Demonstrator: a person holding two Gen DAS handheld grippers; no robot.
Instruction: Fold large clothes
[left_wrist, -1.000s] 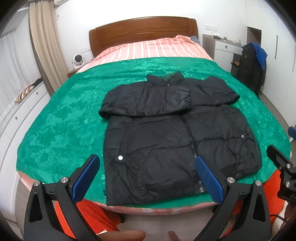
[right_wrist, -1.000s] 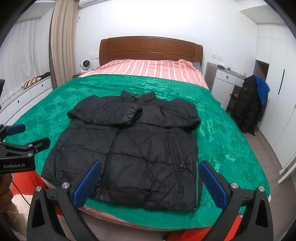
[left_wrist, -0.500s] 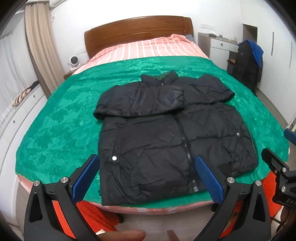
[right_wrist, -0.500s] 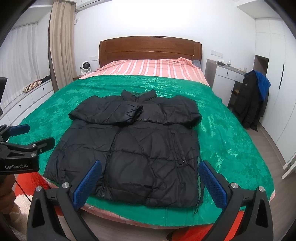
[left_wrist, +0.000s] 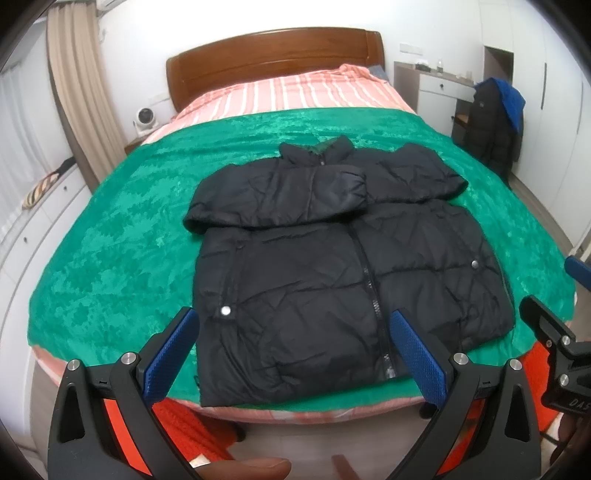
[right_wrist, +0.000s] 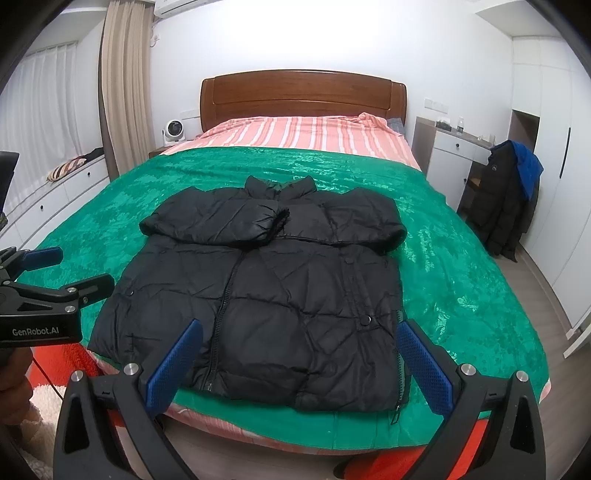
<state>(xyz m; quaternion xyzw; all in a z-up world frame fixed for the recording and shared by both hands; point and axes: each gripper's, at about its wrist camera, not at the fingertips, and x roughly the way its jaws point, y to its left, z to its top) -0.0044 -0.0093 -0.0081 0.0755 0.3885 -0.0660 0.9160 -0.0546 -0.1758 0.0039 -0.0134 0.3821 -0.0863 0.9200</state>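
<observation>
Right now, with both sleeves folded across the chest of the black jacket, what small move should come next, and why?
Probably lower both tools to the hem of the black jacket at the near bed edge. Both sleeves already lie across the chest, so the remaining fold is likely bottom to collar. The left tool and right tool are open, empty, and short of the fabric.

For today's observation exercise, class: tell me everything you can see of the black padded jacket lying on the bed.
The black quilted puffer jacket lies flat, front up, on the green bedspread, collar toward the wooden headboard, hem at the bed's near edge. Its fabric looks slightly shiny and creased. The front zip is closed; snap buttons show on both sides. Both sleeves are folded across the chest, one cuff overlapping the other sleeve. Neither gripper touches it.
</observation>
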